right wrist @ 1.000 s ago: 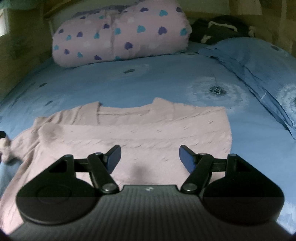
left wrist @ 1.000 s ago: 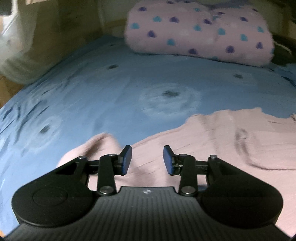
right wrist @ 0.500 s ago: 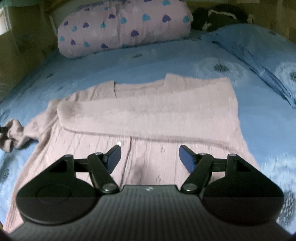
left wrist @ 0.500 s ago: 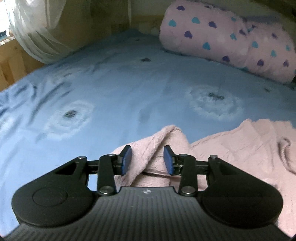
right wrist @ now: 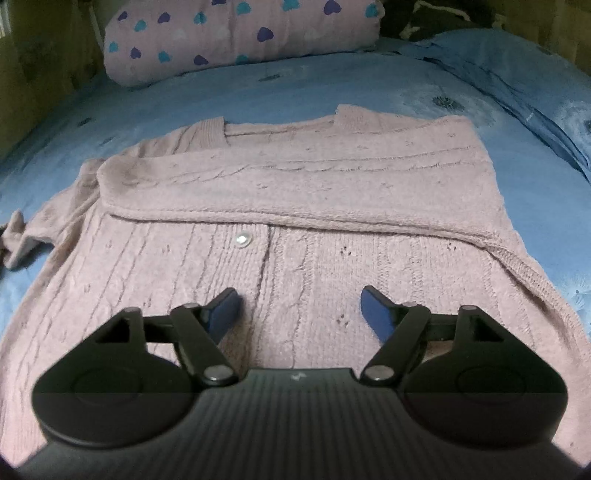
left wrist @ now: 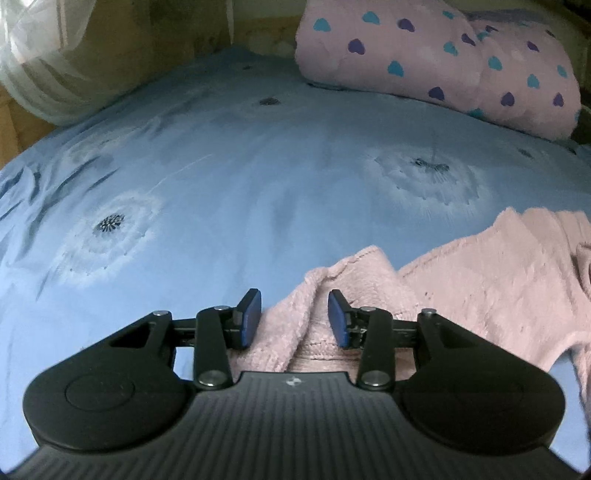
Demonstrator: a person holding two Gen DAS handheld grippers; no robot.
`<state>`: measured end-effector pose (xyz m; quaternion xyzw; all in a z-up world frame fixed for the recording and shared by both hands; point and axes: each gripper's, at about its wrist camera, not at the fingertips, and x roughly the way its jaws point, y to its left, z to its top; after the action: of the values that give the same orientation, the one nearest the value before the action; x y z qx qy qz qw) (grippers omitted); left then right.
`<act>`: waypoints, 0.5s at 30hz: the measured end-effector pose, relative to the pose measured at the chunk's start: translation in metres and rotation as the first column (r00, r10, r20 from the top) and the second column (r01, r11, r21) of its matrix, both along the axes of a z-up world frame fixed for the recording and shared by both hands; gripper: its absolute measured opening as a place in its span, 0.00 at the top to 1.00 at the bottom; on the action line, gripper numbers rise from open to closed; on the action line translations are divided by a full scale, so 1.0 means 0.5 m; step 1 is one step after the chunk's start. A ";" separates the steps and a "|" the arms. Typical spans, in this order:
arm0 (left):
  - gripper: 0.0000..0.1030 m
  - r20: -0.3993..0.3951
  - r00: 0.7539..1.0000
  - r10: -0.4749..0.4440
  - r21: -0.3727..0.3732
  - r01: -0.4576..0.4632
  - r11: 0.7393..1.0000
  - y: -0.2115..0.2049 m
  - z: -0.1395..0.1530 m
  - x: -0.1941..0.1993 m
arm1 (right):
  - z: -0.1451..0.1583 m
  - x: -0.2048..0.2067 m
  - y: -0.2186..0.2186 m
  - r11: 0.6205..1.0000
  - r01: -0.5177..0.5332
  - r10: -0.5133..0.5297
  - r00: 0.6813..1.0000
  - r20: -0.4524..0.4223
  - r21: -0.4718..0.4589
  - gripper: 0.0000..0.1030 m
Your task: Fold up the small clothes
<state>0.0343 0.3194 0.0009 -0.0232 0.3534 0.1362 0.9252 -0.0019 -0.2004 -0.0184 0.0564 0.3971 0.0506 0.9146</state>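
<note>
Pink cardigan (right wrist: 295, 192) sleeve between opening left tongs (left wrist: 294, 317), ungripped.

Bedroom – blue bedsheet (left wrist: 229, 177), heart-print blanket (left wrist: 424, 51), sheer curtain (left wrist: 40, 70)

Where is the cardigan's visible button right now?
In the right wrist view the button sits left of centre on the pink cardigan, just below the folded-over sleeve's edge and ahead of the right gripper.

Bed, blue dandelion-print sheet (right wrist: 369, 85): pink knit cardigan (right wrist: 295, 192) spread flat near; heart-print pink blanket roll (right wrist: 240, 33) far; blue pillow (right wrist: 517, 62) far right.
</note>
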 end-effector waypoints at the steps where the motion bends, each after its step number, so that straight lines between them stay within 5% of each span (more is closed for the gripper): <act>1: 0.54 -0.002 1.000 -0.011 0.011 0.011 1.000 -0.002 -0.004 -0.001 | -0.001 0.000 0.000 1.000 0.000 0.000 1.000 0.002 -0.001 0.24; 11: 0.50 -0.002 0.996 -0.089 -0.072 0.089 0.993 0.015 0.002 -0.022 | -0.008 -0.003 0.004 1.000 0.000 0.000 1.000 0.025 -0.002 0.21; 15: 0.49 -0.042 0.993 -0.108 -0.043 0.107 0.993 0.014 -0.005 -0.011 | -0.009 -0.004 0.004 1.000 0.001 -0.001 1.000 0.030 -0.005 0.21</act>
<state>0.0287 0.3264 -0.0014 -0.0201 0.3772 0.0794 0.9225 -0.0041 -0.1984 -0.0228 0.0538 0.3833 0.0500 0.9207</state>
